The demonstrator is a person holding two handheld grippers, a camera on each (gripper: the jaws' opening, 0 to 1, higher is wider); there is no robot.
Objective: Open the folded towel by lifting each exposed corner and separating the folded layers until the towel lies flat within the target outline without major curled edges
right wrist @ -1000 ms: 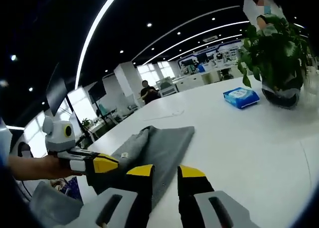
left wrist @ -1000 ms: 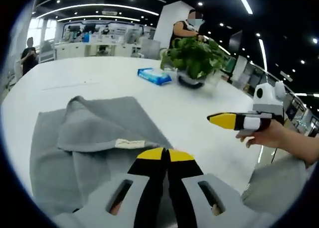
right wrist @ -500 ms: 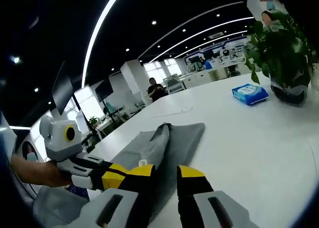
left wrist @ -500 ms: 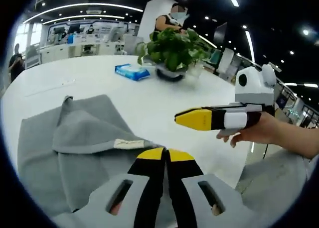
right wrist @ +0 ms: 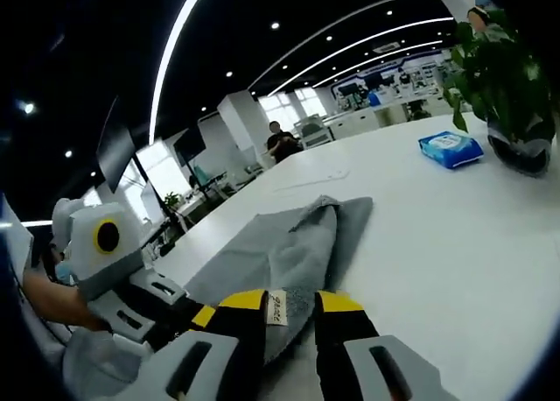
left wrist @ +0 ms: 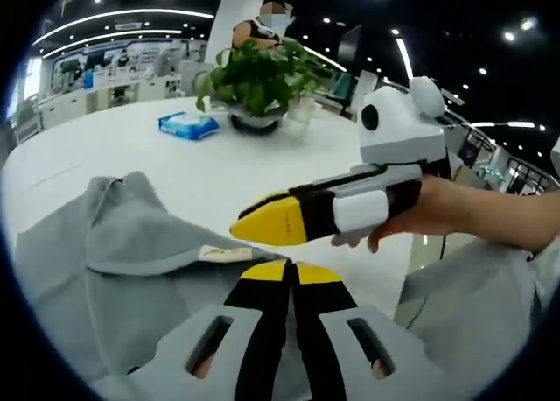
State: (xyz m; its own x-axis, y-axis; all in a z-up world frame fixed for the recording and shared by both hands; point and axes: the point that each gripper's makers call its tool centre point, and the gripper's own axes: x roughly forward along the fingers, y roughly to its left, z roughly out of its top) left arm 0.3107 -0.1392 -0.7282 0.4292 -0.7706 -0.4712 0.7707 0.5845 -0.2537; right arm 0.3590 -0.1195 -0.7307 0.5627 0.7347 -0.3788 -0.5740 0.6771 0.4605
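the grey towel lies bunched and partly folded on the white desk, a raised fold running across it with a small cream label at the near edge. the left hand-held gripper sits low over that near edge, its yellow-tipped jaws pressed together; whether any cloth is pinched between them i cannot tell. the right hand-held gripper, held in a hand, reaches in sideways just above the left one, its yellow tip close over the label. in the right gripper view the right hand-held gripper has its jaws apart, with the towel's labelled corner lying between them. the left hand-held gripper is just beside it. further back on the desk stand a potted plant and a blue packet of wipes, well apart from the towel.
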